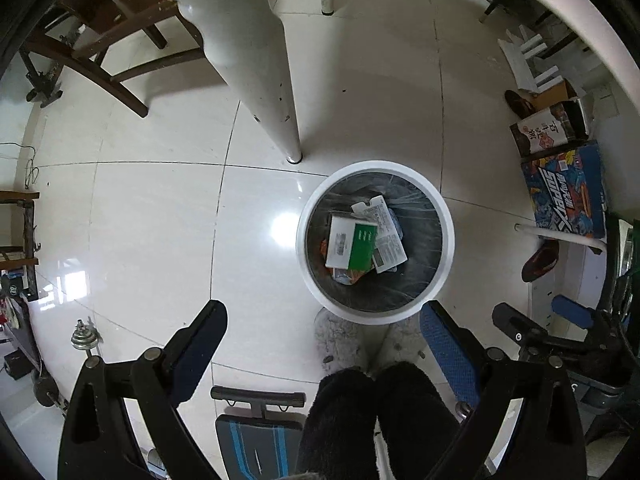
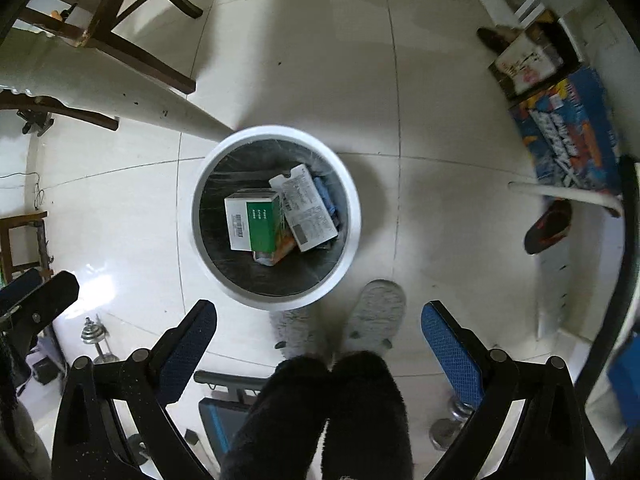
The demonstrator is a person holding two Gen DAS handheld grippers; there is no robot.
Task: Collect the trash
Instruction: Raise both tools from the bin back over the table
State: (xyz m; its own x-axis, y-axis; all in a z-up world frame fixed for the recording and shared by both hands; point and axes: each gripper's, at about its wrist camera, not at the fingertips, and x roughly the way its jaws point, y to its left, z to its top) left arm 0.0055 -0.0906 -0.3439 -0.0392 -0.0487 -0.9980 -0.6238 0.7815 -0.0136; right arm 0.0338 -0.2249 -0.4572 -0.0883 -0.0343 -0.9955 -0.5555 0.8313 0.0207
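Note:
A round white trash bin (image 1: 448, 236) with a dark liner stands on the tiled floor; it also shows in the right wrist view (image 2: 356, 216). Inside lie a white-and-green box (image 1: 352, 248) (image 2: 256, 220), a printed white carton (image 1: 390, 240) (image 2: 308, 208) and some orange and blue wrappers. My left gripper (image 1: 324, 320) is open and empty, held high above the floor with the bin just beyond its fingertips. My right gripper (image 2: 319, 318) is open and empty, above the bin's near side. The right gripper shows at the right edge of the left wrist view (image 1: 536, 320).
A white table leg (image 1: 256, 60) stands behind the bin. A wooden chair (image 1: 100, 40) is at the far left. Cardboard boxes (image 1: 568, 192) and shoes (image 1: 540, 264) line the right wall. The person's legs and grey slippers (image 2: 376, 312) are beside the bin. Dumbbells (image 2: 94, 336) lie at the lower left.

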